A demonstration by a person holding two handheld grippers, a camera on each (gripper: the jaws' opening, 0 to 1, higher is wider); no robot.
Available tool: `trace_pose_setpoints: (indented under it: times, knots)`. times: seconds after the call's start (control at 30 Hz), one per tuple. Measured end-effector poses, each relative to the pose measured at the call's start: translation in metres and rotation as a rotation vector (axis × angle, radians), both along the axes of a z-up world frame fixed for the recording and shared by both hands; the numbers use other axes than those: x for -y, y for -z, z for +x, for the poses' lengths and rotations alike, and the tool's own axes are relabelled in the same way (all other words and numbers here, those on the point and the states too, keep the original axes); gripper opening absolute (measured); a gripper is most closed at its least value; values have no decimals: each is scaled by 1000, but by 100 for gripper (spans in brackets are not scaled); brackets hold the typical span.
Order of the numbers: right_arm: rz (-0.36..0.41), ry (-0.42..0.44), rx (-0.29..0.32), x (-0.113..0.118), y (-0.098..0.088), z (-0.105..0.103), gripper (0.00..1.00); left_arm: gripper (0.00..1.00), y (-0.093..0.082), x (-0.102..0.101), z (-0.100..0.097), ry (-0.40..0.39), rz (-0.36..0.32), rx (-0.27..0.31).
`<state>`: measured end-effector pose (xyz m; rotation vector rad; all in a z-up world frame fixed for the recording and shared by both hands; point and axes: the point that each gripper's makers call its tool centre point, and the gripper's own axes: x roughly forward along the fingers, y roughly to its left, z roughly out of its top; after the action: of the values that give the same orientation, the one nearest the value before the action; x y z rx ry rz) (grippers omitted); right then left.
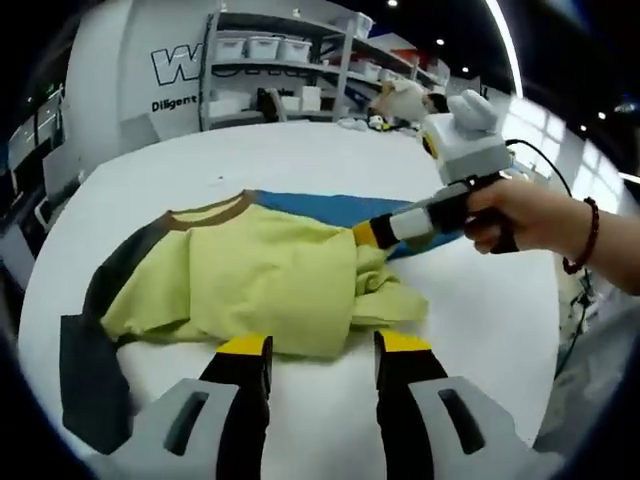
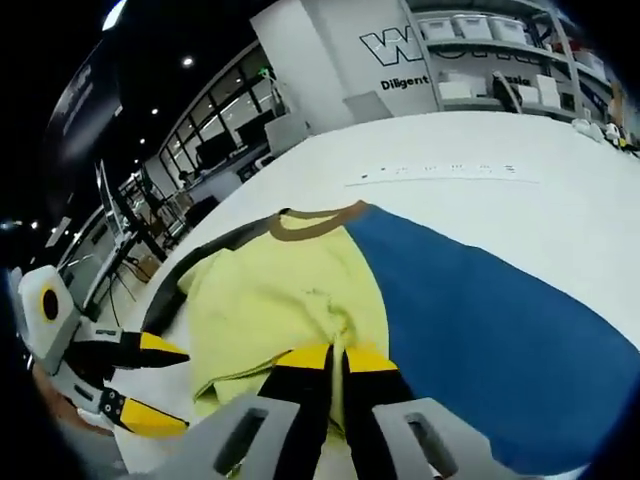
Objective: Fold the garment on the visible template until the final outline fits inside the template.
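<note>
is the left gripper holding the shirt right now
No, the left gripper has its jaws apart, short of the yellow shirt.

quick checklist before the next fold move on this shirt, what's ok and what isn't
1. Right gripper shut on the yellow shirt: ok.
2. Left gripper open, off the fabric near the hem: ok.
3. Shirt inside the blue template: not ok, body and dark sleeve lie on the white table beside it.
4. Shirt flat: not ok, bunched at the pinch.
5. Shirt and template in view: ok.
6. Layers pinched: cannot tell.
</note>
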<state>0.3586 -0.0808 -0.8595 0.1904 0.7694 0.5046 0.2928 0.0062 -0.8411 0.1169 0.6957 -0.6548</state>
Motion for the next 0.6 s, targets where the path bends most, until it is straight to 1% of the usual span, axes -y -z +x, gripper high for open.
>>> trace_pose_setpoints:
  times: [0.03,0.13,0.23,0.33,0.37,0.43,0.5,0.6]
  knots:
    - [0,1,-1,0,1,0,0,36,2,-1,-1,4,19,2]
    - [5,4,-3,0,2,0,0,35,7,0,-2,9,44,13]
    - [9,7,-2,1,2,0,0,31,8,3,0,-17,35,31]
    - [5,2,-2,1,2,0,0,30,9,7,2,-35,37,44]
    - [1,-1,-3,1,2,0,0,29,10,8,4,-53,34,50]
    - [-2,-3,-5,2,2,0,0,23,10,9,5,-77,22,47]
    - [-3,-4,-7,2,3,0,0,14,11,10,7,-87,24,48]
    - [0,-3,-11,3,3,0,0,7,12,13,6,-89,2,31]
